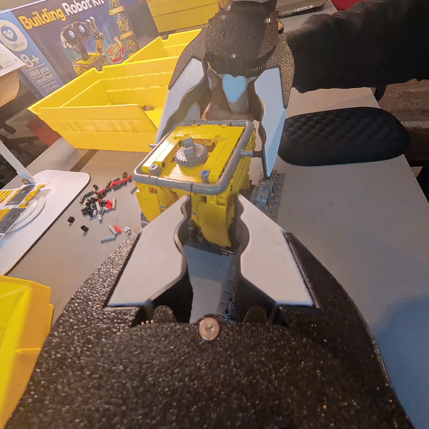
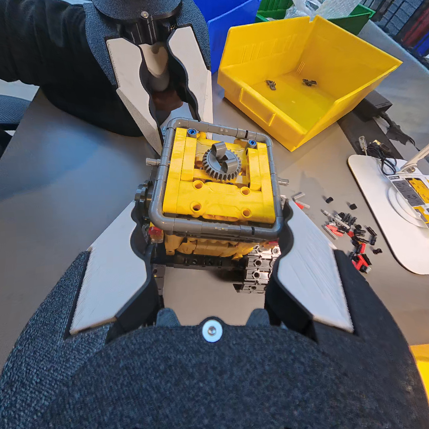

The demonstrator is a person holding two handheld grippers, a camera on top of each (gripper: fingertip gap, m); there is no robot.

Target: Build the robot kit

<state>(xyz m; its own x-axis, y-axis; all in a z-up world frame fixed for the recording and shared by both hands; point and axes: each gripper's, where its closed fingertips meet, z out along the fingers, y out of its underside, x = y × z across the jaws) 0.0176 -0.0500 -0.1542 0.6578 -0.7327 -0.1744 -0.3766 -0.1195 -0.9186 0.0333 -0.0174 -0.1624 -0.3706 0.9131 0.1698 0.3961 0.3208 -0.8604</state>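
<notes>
Left wrist view:
Left gripper (image 1: 212,202): its two grey fingers stand parted, tips at the lower yellow front of the model; whether they press it I cannot tell.
Model (image 1: 192,162): a yellow brick-built box with a grey tube frame round its top and a grey gear (image 1: 190,155) in the middle, standing on the grey table (image 1: 336,220), with a grey track (image 1: 269,192) along its side.
Right gripper (image 1: 218,137): comes in from the far side, fingers spread to either side of the model's far edge, held by a person's black sleeve (image 1: 362,46).
Loose pieces (image 1: 102,202): small black, red and grey pins scattered on the table left of the model.
Yellow bins (image 1: 99,116): beyond the pins, with a printed kit box (image 1: 69,39) behind them.
White base (image 1: 46,209): at the left edge, with a printed sheet on it.

Right wrist view:
Right gripper (image 2: 209,213): fingers wide apart, flanking the near corners of the model (image 2: 218,185); firm contact cannot be told.
Left gripper (image 2: 178,130): across the model, tips at its far left corner, fingers apart.
Yellow bin (image 2: 301,76): tilted open beyond the model, two small dark parts inside.
Loose pieces (image 2: 348,227): on the table to the right, near the white base (image 2: 371,209).
Blue bin (image 2: 222,25): behind the yellow bin.
</notes>
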